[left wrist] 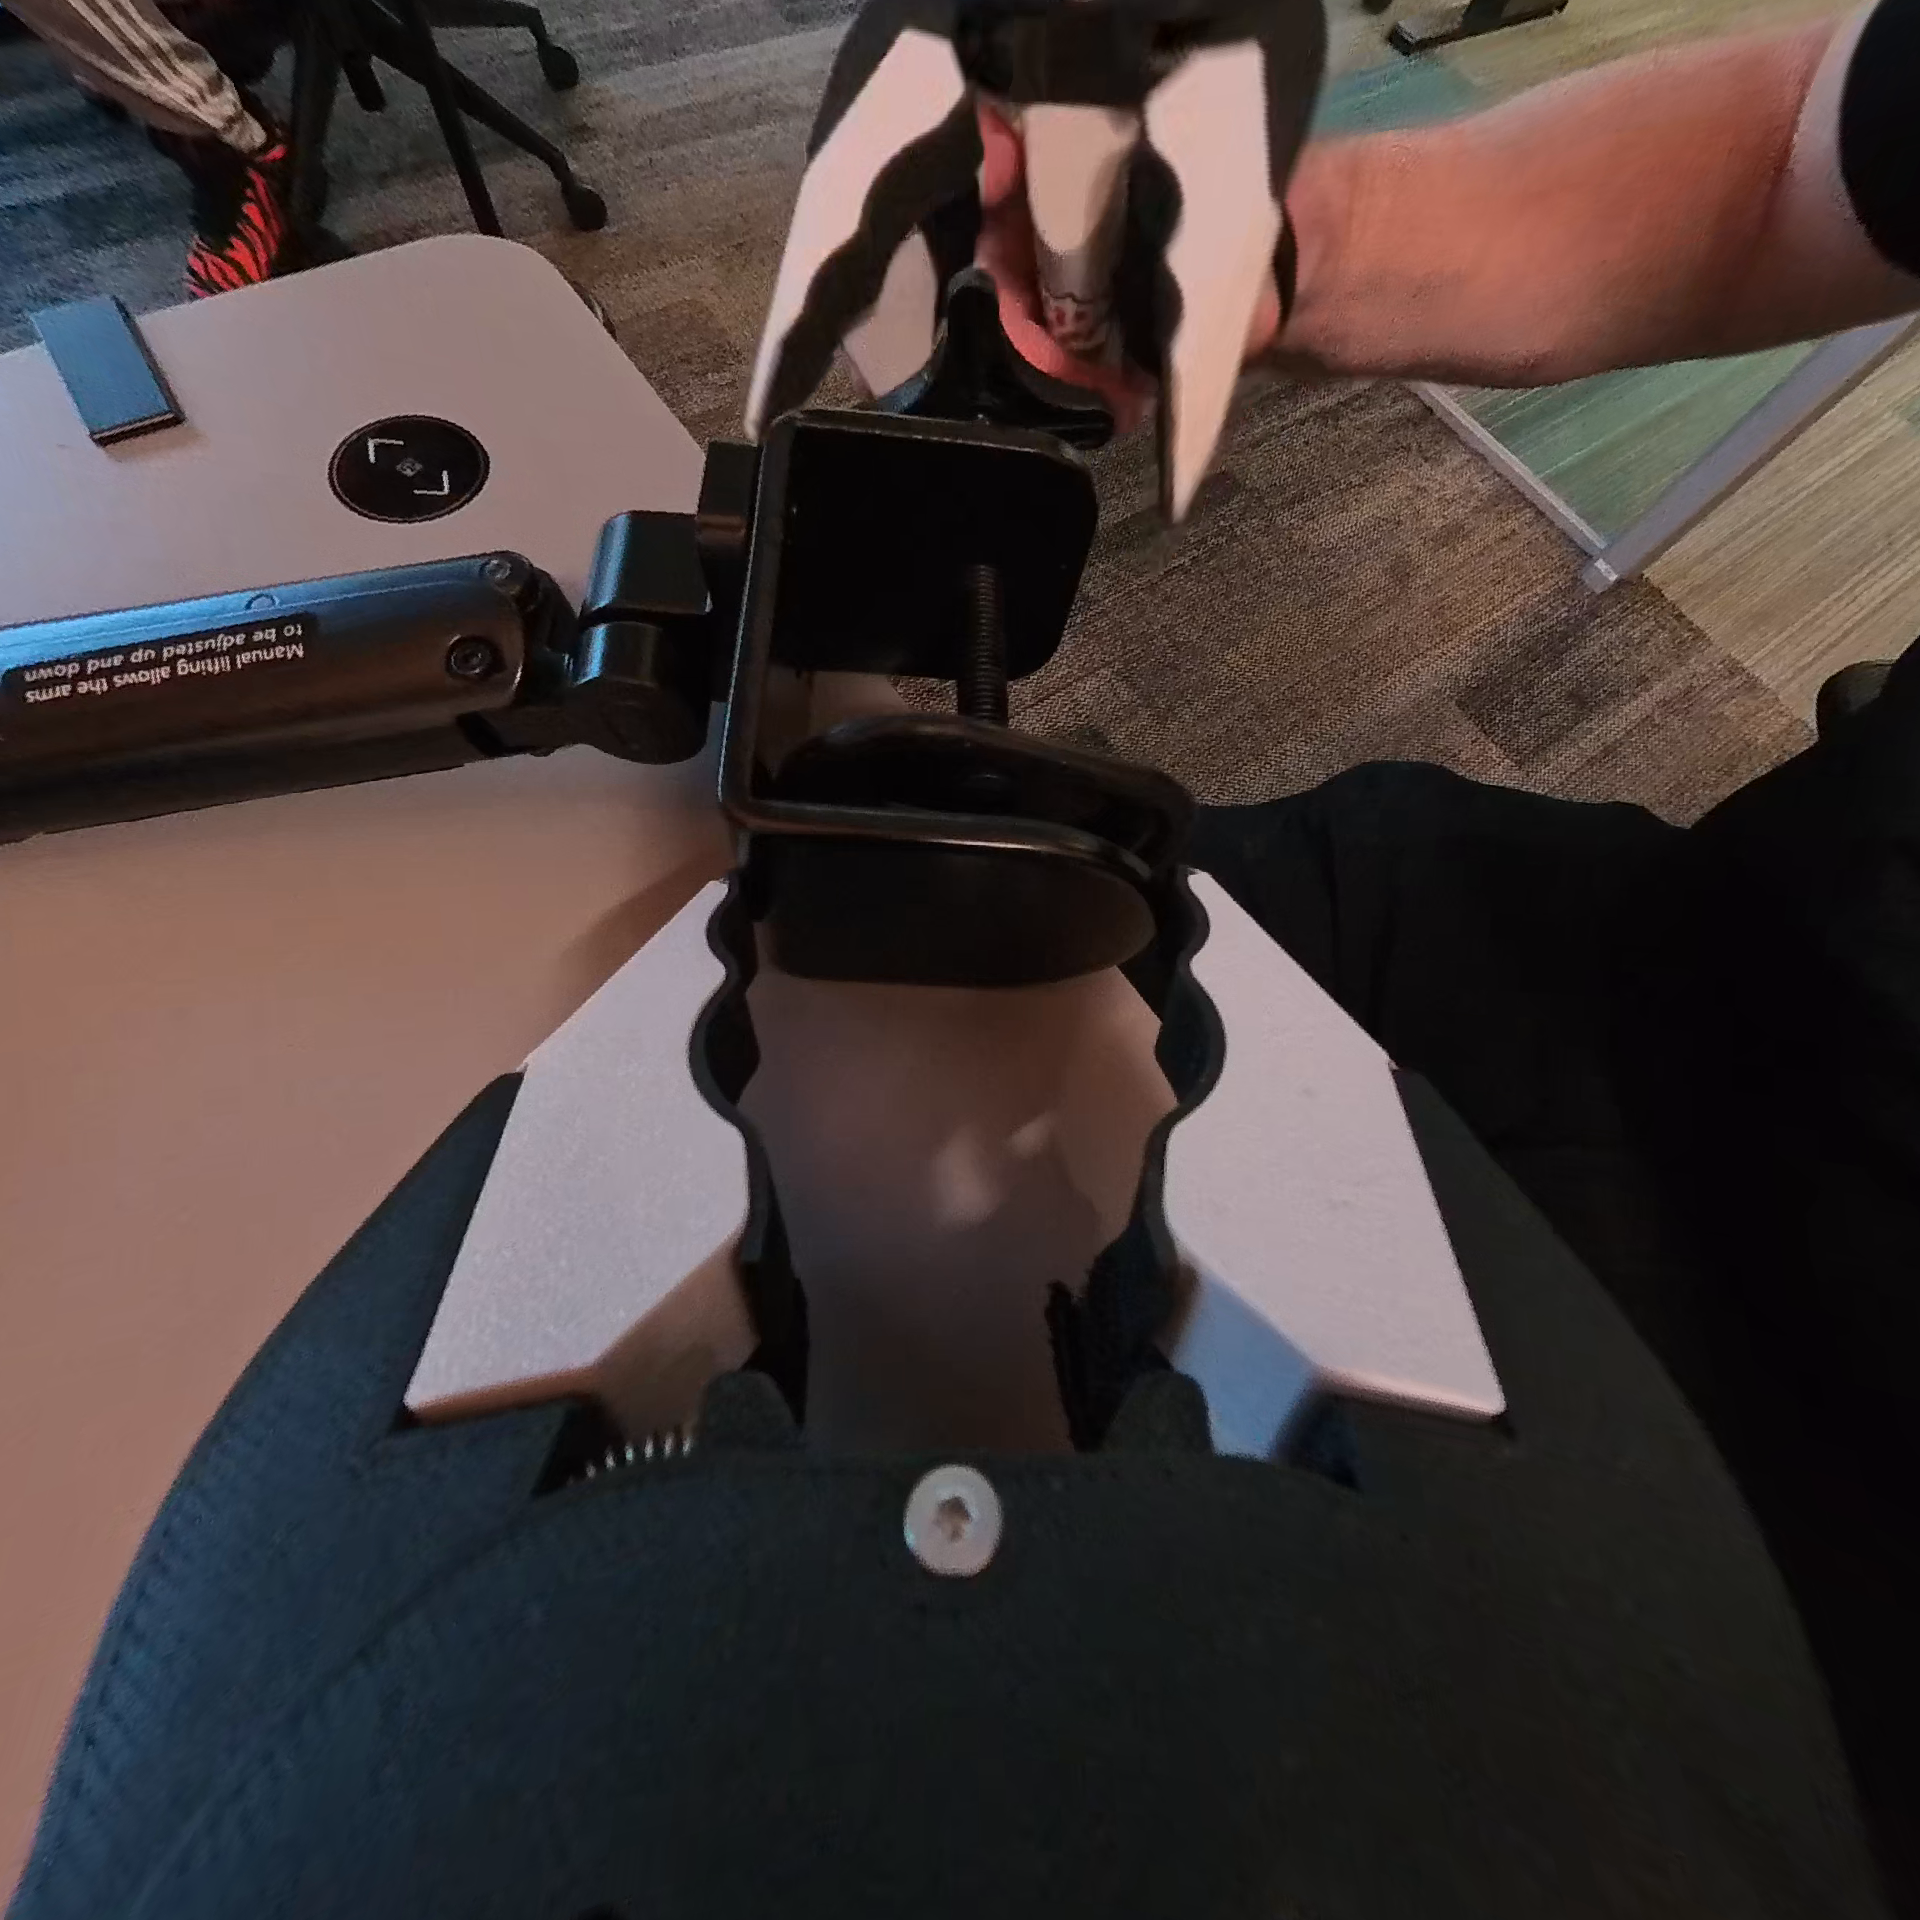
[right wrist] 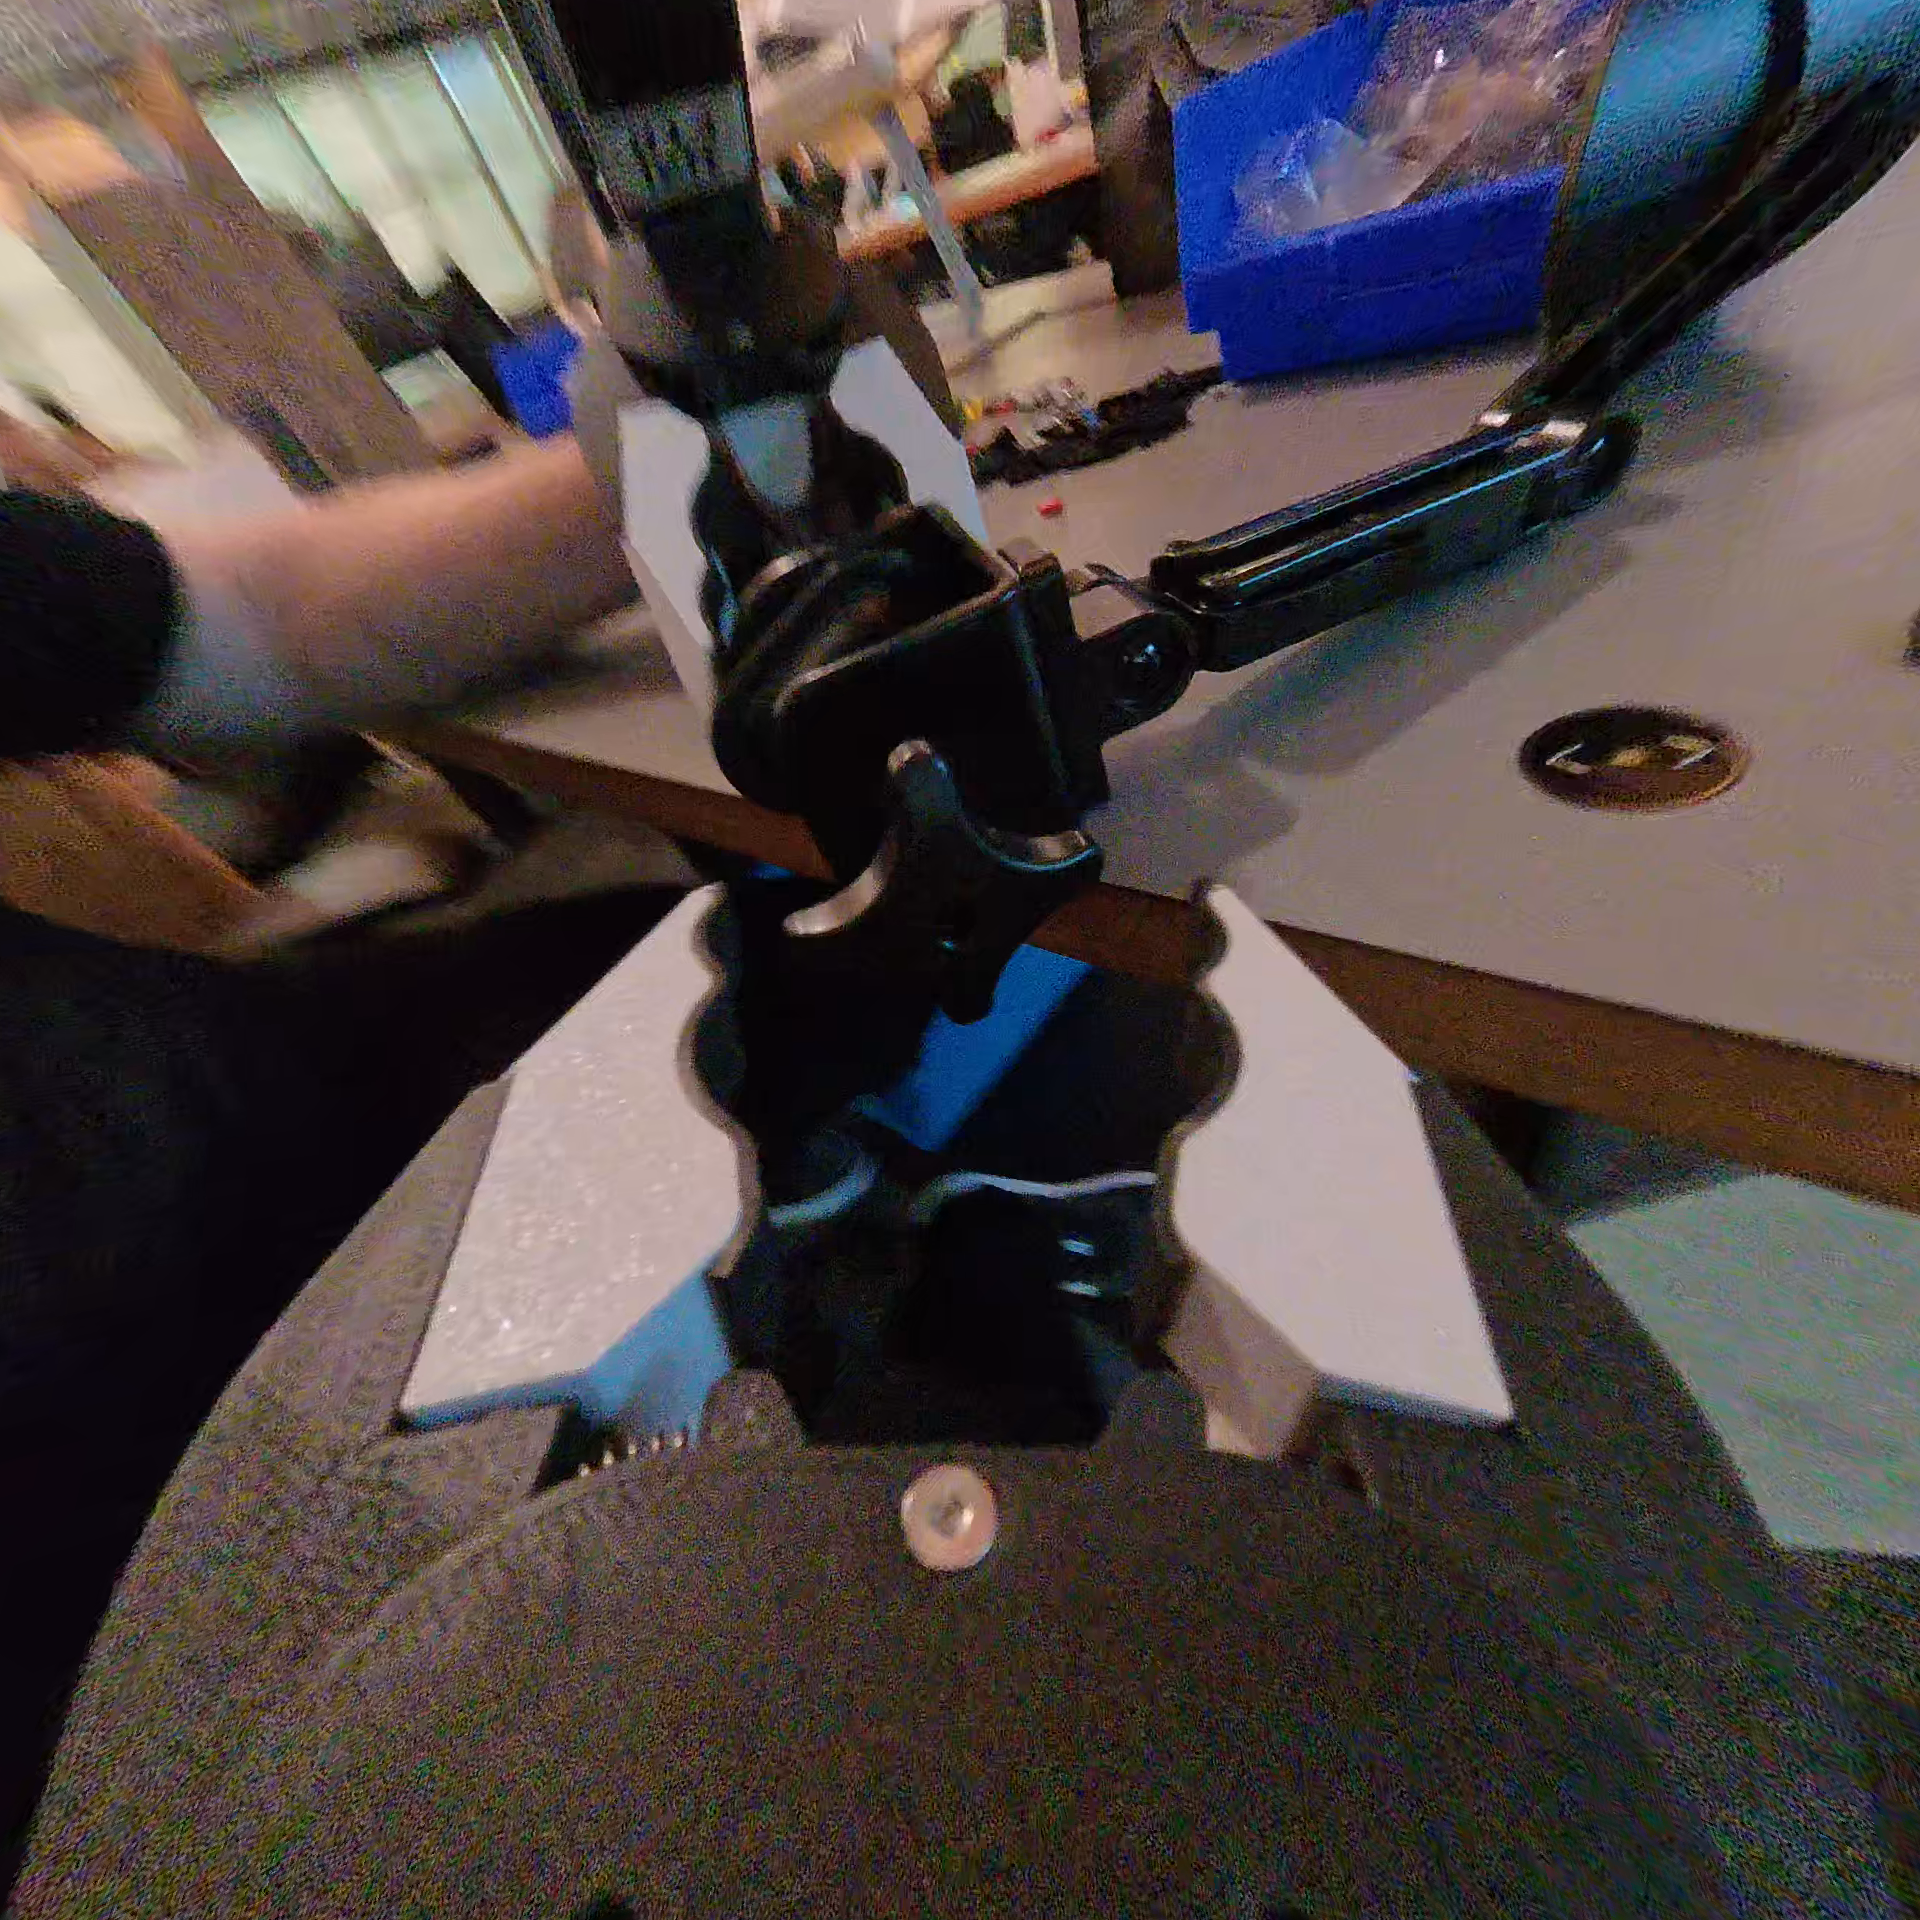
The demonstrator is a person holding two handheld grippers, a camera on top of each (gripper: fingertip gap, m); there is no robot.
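A black C-clamp [left wrist: 914, 540] sits at the end of a black jointed arm [left wrist: 260, 665] that lies on the table [left wrist: 260, 987]. My left gripper [left wrist: 956, 904] is shut on the clamp's lower plate and round pad, at the table's edge. The clamp's screw ends in a black lobed knob [left wrist: 977, 353]. My right gripper [right wrist: 961, 914] is open, its jaws on either side of the knob [right wrist: 935, 862] without clearly touching it. It shows opposite in the left wrist view [left wrist: 977, 447]. The left gripper [right wrist: 821, 561] shows behind the clamp [right wrist: 935, 644] in the right wrist view.
A round black disc [left wrist: 408, 470] and a flat black rectangle [left wrist: 99, 369] lie on the table. A blue bin [right wrist: 1351, 239] stands at the far side. A person's forearm [left wrist: 1558, 208] reaches in. Office chairs [left wrist: 447, 104] stand on the carpet beyond.
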